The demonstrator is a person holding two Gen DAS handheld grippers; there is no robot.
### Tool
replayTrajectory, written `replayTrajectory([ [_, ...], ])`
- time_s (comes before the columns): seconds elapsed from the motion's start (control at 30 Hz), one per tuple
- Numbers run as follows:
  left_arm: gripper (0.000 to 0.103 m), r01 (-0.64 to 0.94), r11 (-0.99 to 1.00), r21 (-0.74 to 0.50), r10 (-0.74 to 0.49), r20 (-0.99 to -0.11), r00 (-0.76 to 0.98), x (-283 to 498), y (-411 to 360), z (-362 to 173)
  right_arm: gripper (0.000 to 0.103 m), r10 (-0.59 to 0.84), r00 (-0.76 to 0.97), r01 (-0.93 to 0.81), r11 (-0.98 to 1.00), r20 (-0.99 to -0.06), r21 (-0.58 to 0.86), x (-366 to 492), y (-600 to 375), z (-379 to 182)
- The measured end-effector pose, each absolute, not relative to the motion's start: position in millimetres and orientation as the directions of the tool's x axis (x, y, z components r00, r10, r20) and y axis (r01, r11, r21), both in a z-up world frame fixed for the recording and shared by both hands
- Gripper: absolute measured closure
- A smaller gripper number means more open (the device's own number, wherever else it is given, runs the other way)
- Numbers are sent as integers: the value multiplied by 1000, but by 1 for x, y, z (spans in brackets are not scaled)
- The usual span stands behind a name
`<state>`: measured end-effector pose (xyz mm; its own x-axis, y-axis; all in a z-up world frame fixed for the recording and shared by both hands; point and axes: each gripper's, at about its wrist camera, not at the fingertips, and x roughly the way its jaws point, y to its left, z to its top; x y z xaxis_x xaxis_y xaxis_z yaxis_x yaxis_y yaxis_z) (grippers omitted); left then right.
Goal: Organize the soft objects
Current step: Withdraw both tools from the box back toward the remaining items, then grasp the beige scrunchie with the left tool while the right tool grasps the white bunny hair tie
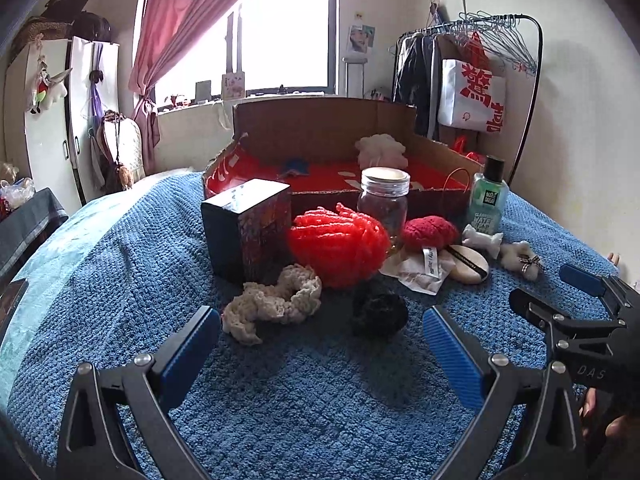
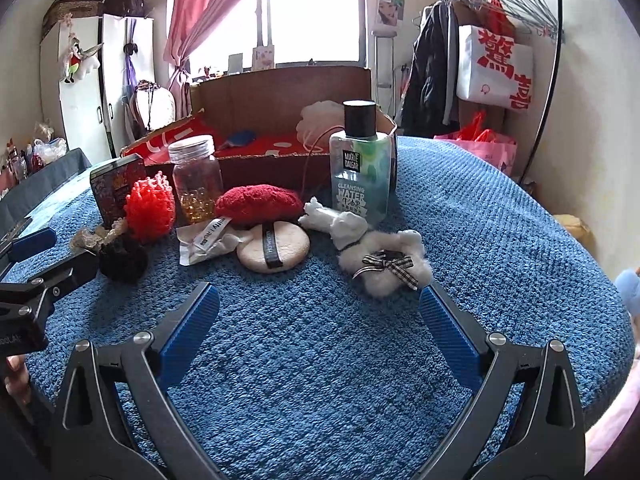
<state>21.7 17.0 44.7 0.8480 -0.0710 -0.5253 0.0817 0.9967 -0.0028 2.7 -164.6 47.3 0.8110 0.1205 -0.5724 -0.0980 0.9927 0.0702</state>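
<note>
Both grippers, left (image 1: 322, 330) and right (image 2: 319, 306), wide apart, seemingly hovering over blanket (image 2: 320, 360).

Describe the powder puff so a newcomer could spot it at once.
Start at the cardboard box on the blue blanket. In front lies a red fuzzy pad, and against its near edge rests the powder puff: the only flat beige disc, crossed by a black band.

My left gripper (image 1: 322, 330) has two matte black forked arms, each tipped with a ribbed blue rubber pad (image 1: 454, 354) and fixed by round silver screws (image 1: 143, 359). My right gripper (image 2: 319, 312) is built the same: black frame, ribbed blue pads, silver bolts. Seen from the left camera, its black body carries pale lettering reading "DAS" (image 1: 591, 372).
</note>
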Motion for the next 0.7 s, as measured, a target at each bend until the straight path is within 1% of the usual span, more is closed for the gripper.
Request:
replayTrajectory([
  [0.17, 0, 88, 996, -10, -78, -551, 831, 29, 24, 48, 1, 127, 783, -94, 992, -609, 86, 13, -174, 48],
  [0.33, 0, 95, 995, 15, -68, -585, 808, 38, 30, 50, 1, 134, 746, -104, 991, -652, 85, 24, -184, 48],
  [0.5, 6, 126, 992, -2, -98, -633, 768, 50, 38, 49, 1, 168, 689, -129, 986, -705, 109, 40, -195, 45],
  [0.63, 7, 147, 989, 8, -106, -651, 752, 56, 41, 49, 1, 195, 648, -147, 981, -736, 131, 54, -205, 44],
  [0.7, 11, 164, 986, 16, -112, -662, 741, 59, 41, 49, 1, 204, 633, -155, 979, -747, 136, 59, -207, 43],
])
